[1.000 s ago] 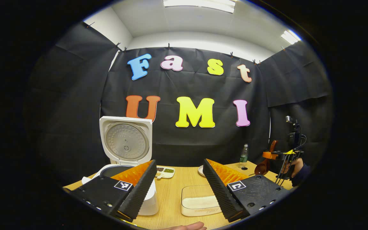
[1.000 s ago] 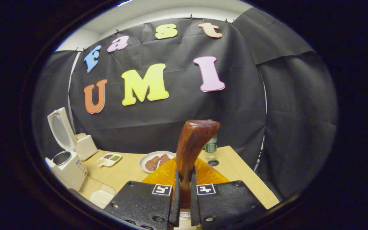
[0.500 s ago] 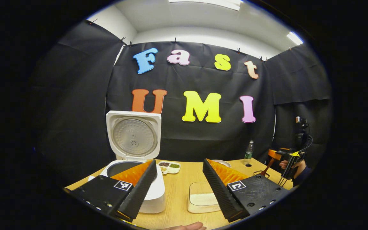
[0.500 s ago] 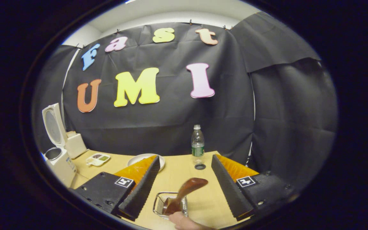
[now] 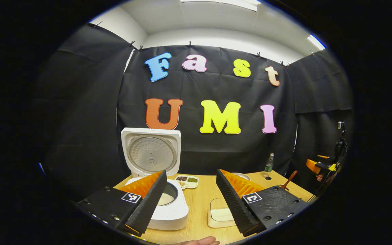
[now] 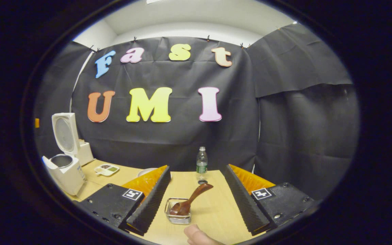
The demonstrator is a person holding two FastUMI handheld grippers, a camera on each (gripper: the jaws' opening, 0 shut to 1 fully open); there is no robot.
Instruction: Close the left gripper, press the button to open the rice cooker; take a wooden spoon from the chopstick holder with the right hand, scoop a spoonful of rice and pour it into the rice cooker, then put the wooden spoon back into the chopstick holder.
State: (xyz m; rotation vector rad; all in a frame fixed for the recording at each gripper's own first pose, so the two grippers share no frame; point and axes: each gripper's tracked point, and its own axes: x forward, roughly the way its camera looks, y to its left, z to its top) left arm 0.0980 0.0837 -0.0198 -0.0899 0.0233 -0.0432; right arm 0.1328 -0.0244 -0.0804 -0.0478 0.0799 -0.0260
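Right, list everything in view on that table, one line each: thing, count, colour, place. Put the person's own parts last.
White rice cooker: one, white, lid up, left end of the table.
Pale rectangular rice tray: one, cream, beside the cooker.
Small divided dish: one, white with dark and green fillings, behind the cooker.
Round white plate: one, white, middle back of the table.
Clear plastic bottle: one, clear with a green label, at the far edge.
Wire chopstick holder: one, metal, near the right gripper.
Brown wooden spoon: one, brown, leaning in the holder.
Wooden table: one, light wood.
Left gripper: fingers apart, over the cooker and tray.
Right gripper: fingers apart, above the holder.
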